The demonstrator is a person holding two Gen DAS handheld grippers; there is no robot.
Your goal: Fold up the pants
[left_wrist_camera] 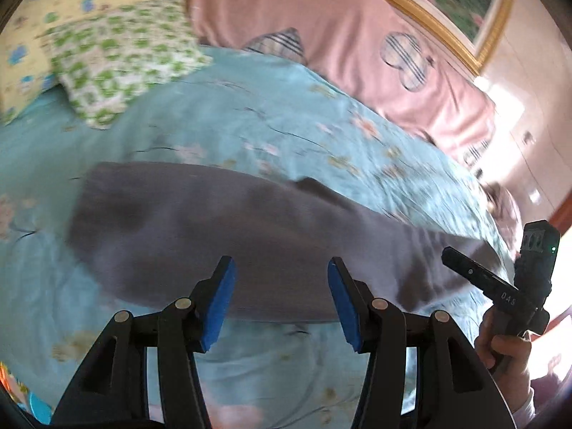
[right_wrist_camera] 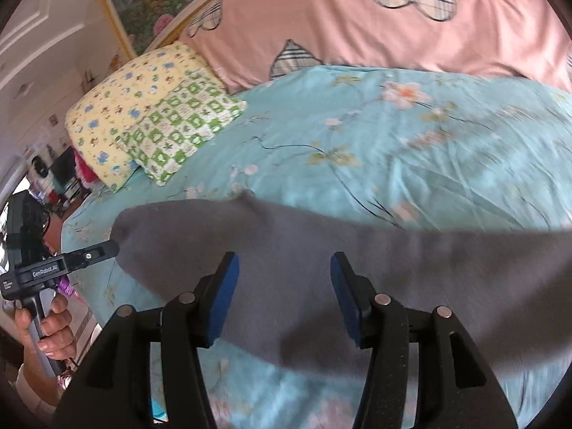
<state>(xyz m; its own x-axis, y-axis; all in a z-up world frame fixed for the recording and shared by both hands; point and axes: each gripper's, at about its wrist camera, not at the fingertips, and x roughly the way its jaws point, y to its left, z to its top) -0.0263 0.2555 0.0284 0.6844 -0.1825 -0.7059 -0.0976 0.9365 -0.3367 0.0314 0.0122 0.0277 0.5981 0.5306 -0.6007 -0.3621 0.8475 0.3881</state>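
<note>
Left wrist view: the left gripper hangs with jaws parted and nothing between the blue pads, and the dull grey, soft-cloth pants lie flat on the pale blue floral bedspread straight ahead at twelve o'clock. Their long axis runs crosswise, nine o'clock to three o'clock. The right gripper is parted and empty too, hovering over the same cloth; in its own view the pants stretch off past three o'clock. By the look of it, each hand covers one end, so the next fold probably wants both, left on the nine o'clock end.
</note>
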